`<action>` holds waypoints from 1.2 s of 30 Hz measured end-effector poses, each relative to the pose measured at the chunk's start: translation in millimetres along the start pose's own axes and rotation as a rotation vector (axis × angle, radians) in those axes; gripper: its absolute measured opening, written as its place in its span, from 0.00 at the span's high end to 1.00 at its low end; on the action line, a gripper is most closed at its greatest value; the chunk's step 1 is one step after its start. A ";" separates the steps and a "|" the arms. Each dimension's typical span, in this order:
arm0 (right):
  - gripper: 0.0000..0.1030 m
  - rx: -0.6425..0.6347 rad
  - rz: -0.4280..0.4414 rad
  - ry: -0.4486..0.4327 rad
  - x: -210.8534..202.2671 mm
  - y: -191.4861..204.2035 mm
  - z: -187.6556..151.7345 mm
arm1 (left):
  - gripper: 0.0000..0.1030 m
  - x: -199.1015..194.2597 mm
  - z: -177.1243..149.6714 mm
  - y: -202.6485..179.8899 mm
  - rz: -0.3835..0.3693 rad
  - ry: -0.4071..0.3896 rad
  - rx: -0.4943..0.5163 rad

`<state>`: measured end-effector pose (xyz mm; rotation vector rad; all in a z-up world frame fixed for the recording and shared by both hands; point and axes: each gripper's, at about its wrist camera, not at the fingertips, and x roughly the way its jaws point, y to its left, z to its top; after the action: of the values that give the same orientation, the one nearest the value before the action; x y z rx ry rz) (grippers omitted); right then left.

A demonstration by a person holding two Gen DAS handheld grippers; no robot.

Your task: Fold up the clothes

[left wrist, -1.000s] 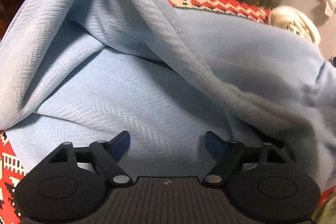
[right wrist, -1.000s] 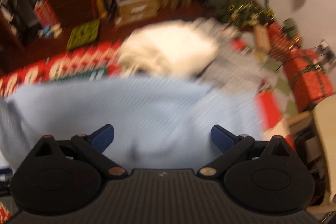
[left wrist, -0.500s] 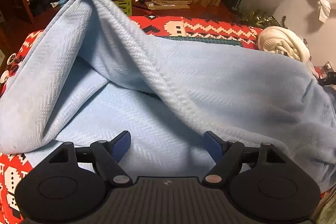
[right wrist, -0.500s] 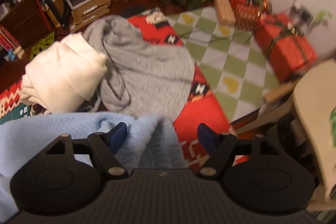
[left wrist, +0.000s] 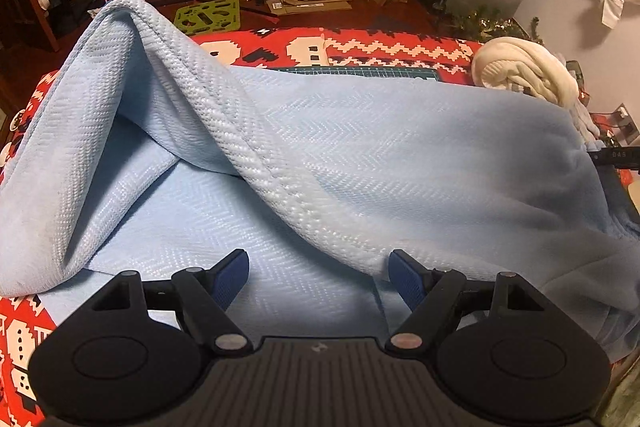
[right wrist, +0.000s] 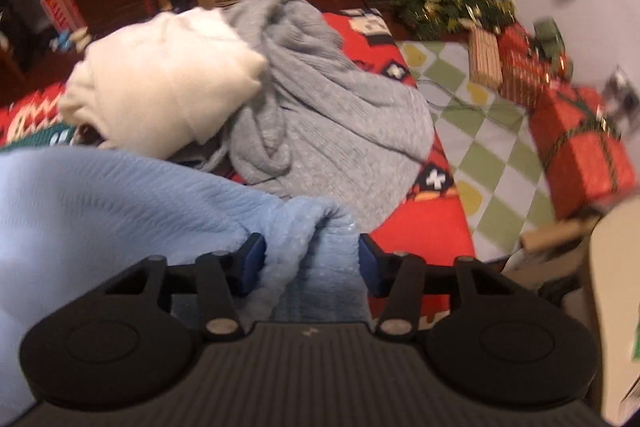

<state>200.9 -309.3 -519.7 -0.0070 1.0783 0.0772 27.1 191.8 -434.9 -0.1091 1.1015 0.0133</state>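
Pale blue herringbone-knit garment (left wrist: 400, 155) spread across red, white and black patterned cloth on tabletop (left wrist: 360, 47), long axis running left-right across left wrist view. Upper layer lifted and doubled over lower layer, thick ribbed hem (left wrist: 256, 147) slanting from raised peak at far left down toward near right, ending just above right finger of left tool (left wrist: 318, 281). Left tool spread wide, nothing between fingers, hovering low over flat lower layer at near edge; whether touching fabric, cannot tell. Right tool (right wrist: 308, 263) closing around bunched end of same garment (right wrist: 312, 239), fabric filling gap between blue pads (right wrist: 252, 259); pads look to be on fabric, so judged as pinching right end, frame somewhat blurred. Garment lies left and forward of right tool, mass trailing off toward left. Key relation: hem nearest left tool, just ahead and right of it; right end already in right tool. Probably mid-fold, right end held while left side hangs loose and tented; could equally be opening out. Cream knit bundle (right wrist: 160, 79) and grey knit garment (right wrist: 320, 99) heaped beyond right end, touching each other, near blue piece. Risk: draped layer sliding off when pulled.
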 end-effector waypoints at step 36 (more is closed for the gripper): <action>0.58 0.113 -0.097 -0.296 -81.4 -34.8 135.6 | 0.26 -84.5 20.5 36.1 0.145 -0.214 -0.166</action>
<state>284.2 -343.0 -385.0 0.0527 0.7841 -0.0692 4.7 233.3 -353.3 -0.1724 0.8912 0.2413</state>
